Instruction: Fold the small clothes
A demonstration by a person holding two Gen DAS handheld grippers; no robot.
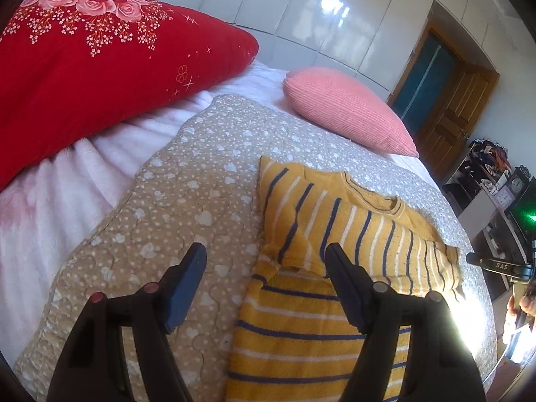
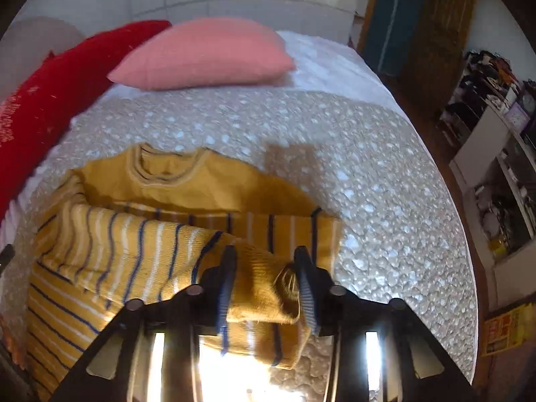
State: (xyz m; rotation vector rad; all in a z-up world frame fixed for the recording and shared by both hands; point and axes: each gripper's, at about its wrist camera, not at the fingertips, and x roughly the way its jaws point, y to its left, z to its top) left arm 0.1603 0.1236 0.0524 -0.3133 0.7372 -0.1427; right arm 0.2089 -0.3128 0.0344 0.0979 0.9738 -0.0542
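Observation:
A yellow sweater point(image 1: 335, 234) with navy and white stripes lies on the beige heart-print quilt point(image 1: 187, 201), neckline away from me, one sleeve folded across the chest. My left gripper point(image 1: 265, 249) hovers open over the sweater's left edge; its right finger point(image 1: 341, 268) is above the folded sleeve, its left finger over bare quilt, and nothing is gripped. In the right wrist view my right gripper point(image 2: 266, 254) is shut on the other sleeve's plain yellow cuff point(image 2: 261, 284), which bunches between the pads and is lifted over the sweater point(image 2: 134, 241).
A big red floral pillow point(image 1: 100, 67) and a pink pillow point(image 1: 348, 110) lie at the bed's head. The bed's right edge point(image 2: 445, 201) drops to the floor, with a cluttered shelf point(image 2: 502, 201) and a wooden door point(image 1: 452, 107) beyond. A person's hand point(image 1: 521, 305) shows at far right.

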